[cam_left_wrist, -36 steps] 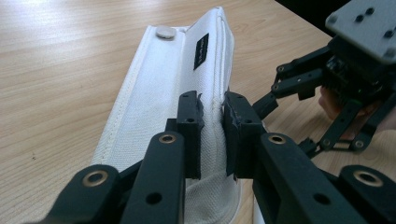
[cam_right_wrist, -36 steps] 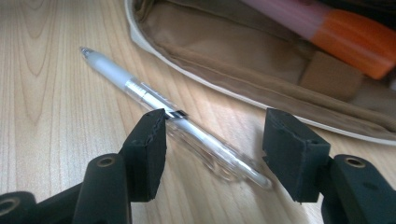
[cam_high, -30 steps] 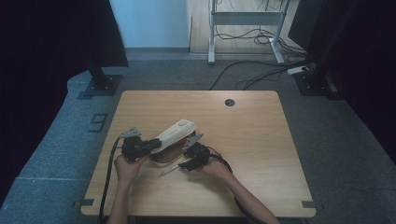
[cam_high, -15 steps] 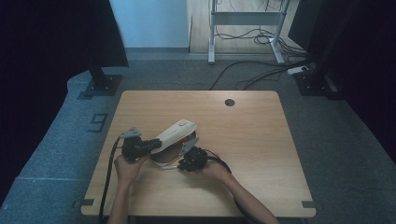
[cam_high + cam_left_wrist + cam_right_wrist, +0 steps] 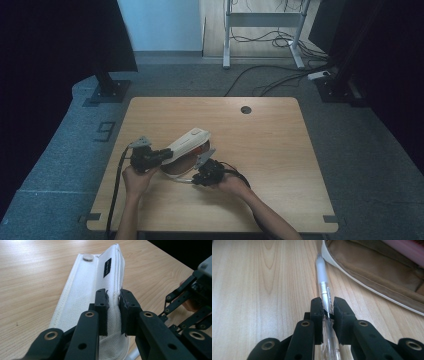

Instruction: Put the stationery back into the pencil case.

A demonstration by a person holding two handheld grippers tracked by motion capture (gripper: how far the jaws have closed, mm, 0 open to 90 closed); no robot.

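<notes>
The right gripper (image 5: 327, 307) is closed on a clear pen (image 5: 323, 293), its jaws pinching the barrel just behind the metal collar. The frosted tip points ahead and lies low over the table (image 5: 262, 290), right at the white rim of an open pencil case (image 5: 372, 277) whose tan lining shows beyond it. The left gripper (image 5: 113, 302) is clamped on a fold of the case's white cloth flap (image 5: 85, 295), lifting it so the mouth stays open. In the high view the case (image 5: 187, 145) sits near the table's front left, between the two grippers, flap raised.

Judging by this, the pen is picked up and brought to the opening but not yet inside — what looks left is to slide it in, let go, and probably drop the flap. Something pink already lies in the case; what it is I cannot tell.
</notes>
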